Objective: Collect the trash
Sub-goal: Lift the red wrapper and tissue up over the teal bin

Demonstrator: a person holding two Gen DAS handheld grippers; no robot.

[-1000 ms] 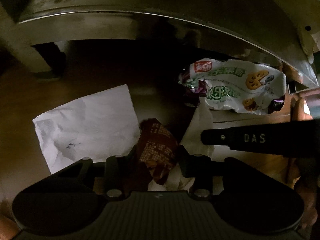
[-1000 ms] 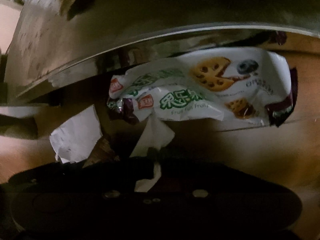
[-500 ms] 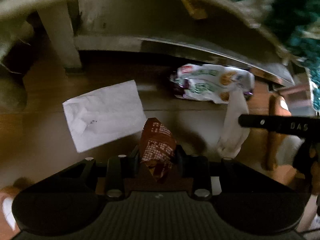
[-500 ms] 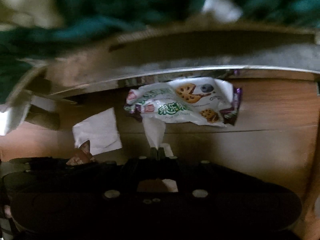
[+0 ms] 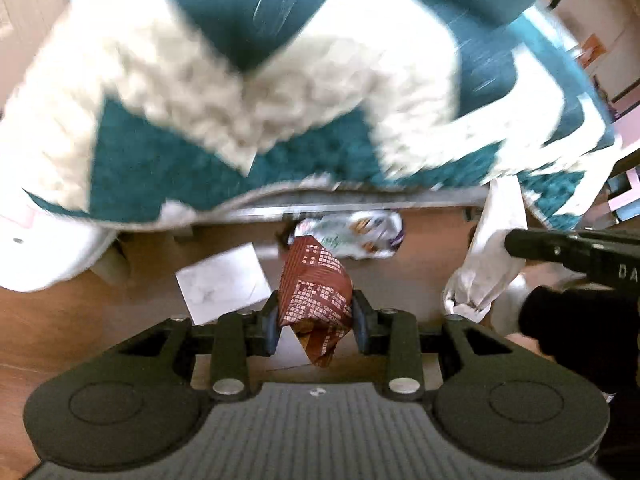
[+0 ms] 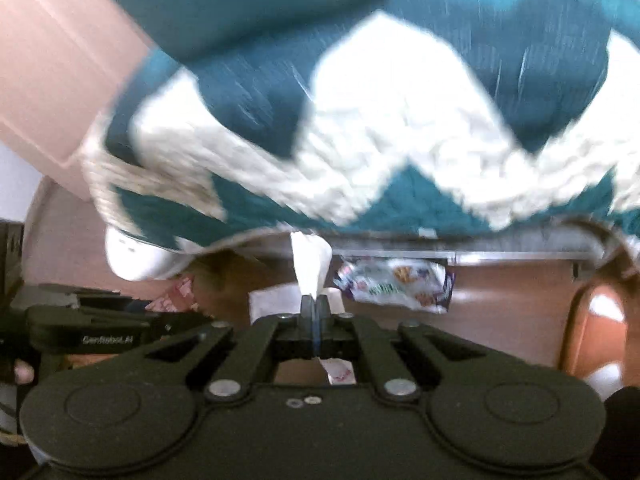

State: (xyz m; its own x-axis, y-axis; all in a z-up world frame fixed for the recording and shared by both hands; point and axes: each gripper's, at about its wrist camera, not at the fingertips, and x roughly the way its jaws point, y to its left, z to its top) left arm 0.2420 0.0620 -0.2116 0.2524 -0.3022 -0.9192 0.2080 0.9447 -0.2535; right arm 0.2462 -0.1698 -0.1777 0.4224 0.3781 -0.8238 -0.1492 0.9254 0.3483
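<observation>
Left gripper (image 5: 316, 322): jaws clamped on the brown wrapper (image 5: 314, 292).
Right gripper (image 6: 314, 310): jaws pinched tight on the tissue (image 6: 310, 266).
Left on floor: paper (image 5: 222, 280) at 10 o'clock, snack bag (image 5: 352, 236) at 12, under the bed.
Advice: hold both grips firm, carry level to the bin.

Teal-and-white blanket (image 5: 248, 92) smeared by motion blur in both my views. Print on the snack bag (image 6: 396, 284) too small to read. My brown wrapper (image 5: 316, 292) hides part of the paper sheet (image 5: 220, 280).
</observation>
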